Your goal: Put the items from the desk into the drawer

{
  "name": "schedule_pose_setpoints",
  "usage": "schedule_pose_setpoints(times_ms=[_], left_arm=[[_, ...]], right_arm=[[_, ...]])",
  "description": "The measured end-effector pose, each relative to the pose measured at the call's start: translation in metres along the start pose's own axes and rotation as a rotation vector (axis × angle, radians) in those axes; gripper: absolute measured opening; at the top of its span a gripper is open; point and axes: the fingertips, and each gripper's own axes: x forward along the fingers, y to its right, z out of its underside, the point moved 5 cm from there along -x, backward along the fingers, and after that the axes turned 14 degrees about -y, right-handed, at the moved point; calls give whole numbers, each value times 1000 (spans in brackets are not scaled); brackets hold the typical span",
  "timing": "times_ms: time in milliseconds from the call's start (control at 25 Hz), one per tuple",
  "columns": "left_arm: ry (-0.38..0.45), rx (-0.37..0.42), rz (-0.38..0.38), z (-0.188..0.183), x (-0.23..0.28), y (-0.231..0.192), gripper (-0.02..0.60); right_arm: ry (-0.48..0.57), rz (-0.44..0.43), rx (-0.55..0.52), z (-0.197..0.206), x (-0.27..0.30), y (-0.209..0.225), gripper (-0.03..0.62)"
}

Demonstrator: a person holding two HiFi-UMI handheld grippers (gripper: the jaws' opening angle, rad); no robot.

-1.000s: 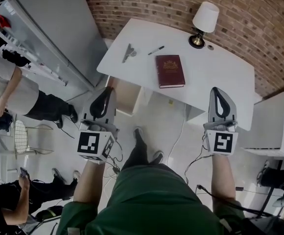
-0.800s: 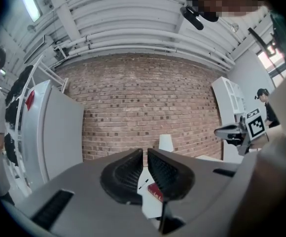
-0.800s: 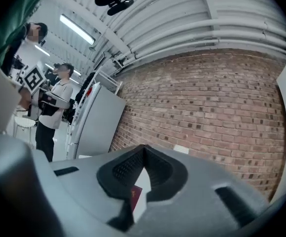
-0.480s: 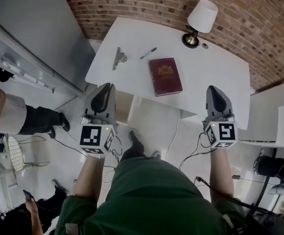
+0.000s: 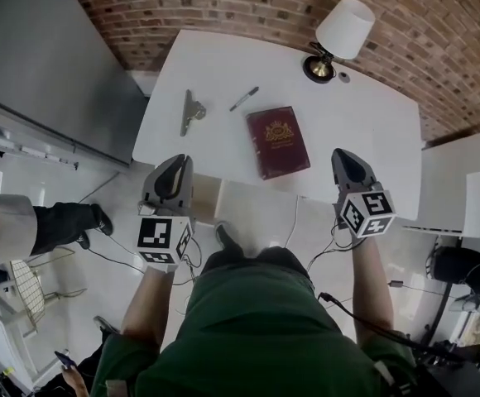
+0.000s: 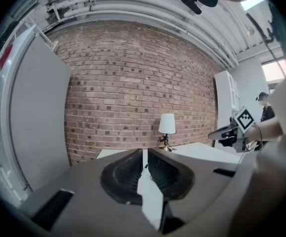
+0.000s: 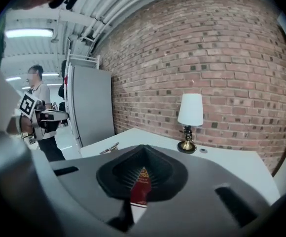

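Note:
On the white desk (image 5: 223, 60) lie a dark red book (image 5: 278, 141), a pen (image 5: 244, 98) and a metal clip (image 5: 190, 112). My left gripper (image 5: 177, 163) hovers at the desk's front left edge, short of the clip; its jaws stand together with only a thin slit and nothing between them. My right gripper (image 5: 340, 156) hangs at the front edge, right of the book, jaws also together and empty. A strip of the book (image 7: 140, 184) shows through the slit in the right gripper view. A tan drawer unit (image 5: 207, 198) sits under the desk's front left.
A lamp (image 5: 339, 31) with a white shade stands at the desk's back right against the brick wall (image 5: 248, 7). A tall grey cabinet (image 5: 41, 64) stands left of the desk. Cables (image 5: 298, 222) run over the floor, and a person's leg (image 5: 58, 226) shows at left.
The desk has drawn nearer and lower in the head view. Both grippers now reach its front edge, and the right one has turned slightly towards the book. Neither took hold of anything.

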Motion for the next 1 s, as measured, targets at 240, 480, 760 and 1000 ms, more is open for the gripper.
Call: schedule_pose_setpoints(times_ms=[240, 480, 760, 1000], left_arm=[[-39, -30, 37, 3, 28, 14, 29], [-156, -65, -48, 23, 47, 26, 31], [-231, -144, -125, 42, 48, 30, 53], [-253, -191, -184, 61, 43, 33, 64]], right_arm=[[-132, -109, 110, 16, 54, 31, 51], [-315, -282, 219, 55, 118, 62, 75], [-488, -473, 316, 96, 178, 80, 83], [-604, -635, 321, 116, 218, 78, 89]])
